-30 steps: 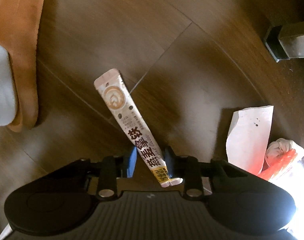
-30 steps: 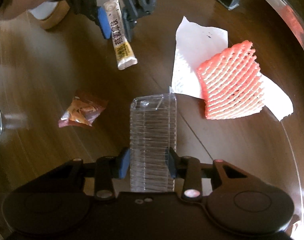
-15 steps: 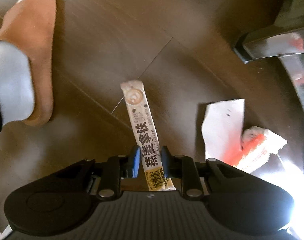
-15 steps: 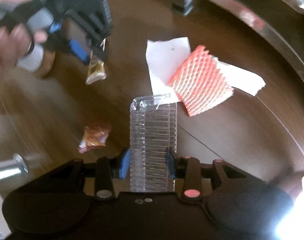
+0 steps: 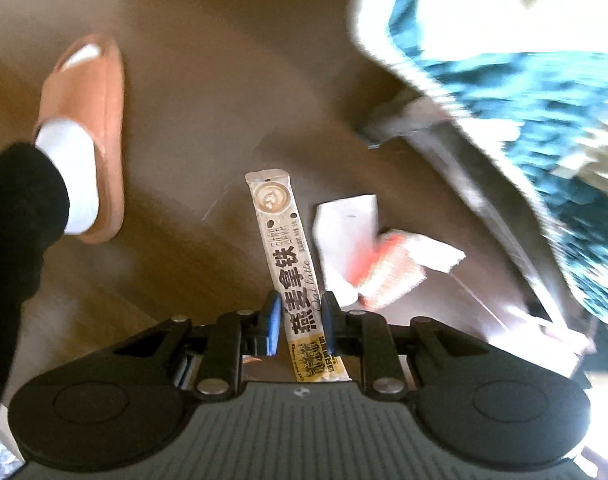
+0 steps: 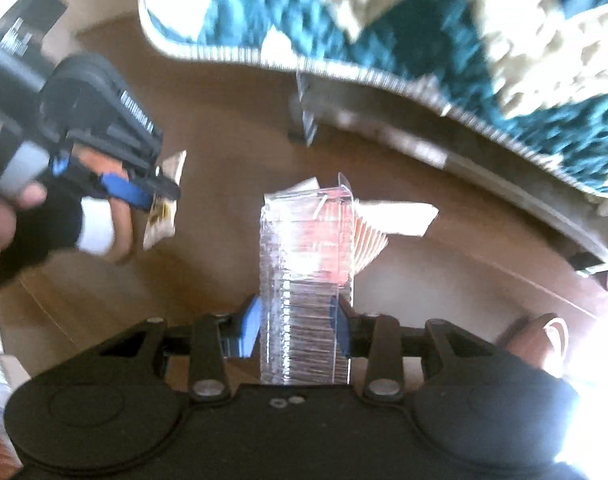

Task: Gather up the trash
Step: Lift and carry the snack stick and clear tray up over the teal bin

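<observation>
Left gripper (image 5: pixel 298 322): clamped on coffee sachet (image 5: pixel 282 256). Right gripper (image 6: pixel 298 326): clamped on clear plastic tray (image 6: pixel 305 292). Floor: white paper (image 5: pixel 347 236), red foam net (image 5: pixel 387 276), orange slipper (image 5: pixel 90 120), teal rug (image 6: pixel 443 32) beyond.

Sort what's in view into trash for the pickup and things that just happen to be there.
Trash:
- long beige oat latte sachet, gripped by left gripper
- clear ribbed plastic container, gripped by right gripper
- white paper sheet
- orange foam net

Not trash:
- orange slipper
- teal patterned rug
</observation>
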Demonstrator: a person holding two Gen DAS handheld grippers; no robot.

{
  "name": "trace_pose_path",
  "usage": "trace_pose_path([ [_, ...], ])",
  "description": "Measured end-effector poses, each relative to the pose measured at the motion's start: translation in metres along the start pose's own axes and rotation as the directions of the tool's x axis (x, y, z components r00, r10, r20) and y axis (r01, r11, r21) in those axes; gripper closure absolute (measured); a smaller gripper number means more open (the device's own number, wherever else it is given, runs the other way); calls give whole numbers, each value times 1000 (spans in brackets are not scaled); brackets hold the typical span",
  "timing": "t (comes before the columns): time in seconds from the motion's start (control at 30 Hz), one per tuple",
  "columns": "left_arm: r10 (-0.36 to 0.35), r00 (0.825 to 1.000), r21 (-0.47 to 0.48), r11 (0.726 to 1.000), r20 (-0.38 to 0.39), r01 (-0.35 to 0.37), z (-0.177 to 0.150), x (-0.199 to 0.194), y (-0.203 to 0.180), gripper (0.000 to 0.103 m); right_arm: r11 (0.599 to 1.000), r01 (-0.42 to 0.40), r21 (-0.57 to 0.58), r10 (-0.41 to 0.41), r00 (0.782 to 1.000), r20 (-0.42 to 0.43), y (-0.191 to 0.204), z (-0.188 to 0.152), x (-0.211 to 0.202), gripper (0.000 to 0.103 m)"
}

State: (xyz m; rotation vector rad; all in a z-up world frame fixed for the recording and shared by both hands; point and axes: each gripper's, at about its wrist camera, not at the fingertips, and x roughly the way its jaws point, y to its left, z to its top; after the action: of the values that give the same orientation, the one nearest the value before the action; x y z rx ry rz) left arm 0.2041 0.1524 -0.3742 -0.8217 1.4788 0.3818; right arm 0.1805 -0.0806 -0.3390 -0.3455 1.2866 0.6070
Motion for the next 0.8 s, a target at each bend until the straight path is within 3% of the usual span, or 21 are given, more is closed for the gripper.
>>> trace_pose_path([
  [0.17,-102,993,110,989,57,95,-27,-65,-10,82,1000,19,-3,-18,993,117,2,3,-63,67],
  [0.37,-248,960,217,952,133,216,-63,-144,-18,82,999,38,-36,-27,962,273,16,4,-138,67],
  [0.6,-352,890,378,896,289,232,-89,-230,-29,82,992,104,-73,-59,886,459,34,12,-223,67],
  [0.8,-413,831,498,845,373,196,-104,-286,-50,82,989,140,-56,-80,800,595,33,28,-292,67],
])
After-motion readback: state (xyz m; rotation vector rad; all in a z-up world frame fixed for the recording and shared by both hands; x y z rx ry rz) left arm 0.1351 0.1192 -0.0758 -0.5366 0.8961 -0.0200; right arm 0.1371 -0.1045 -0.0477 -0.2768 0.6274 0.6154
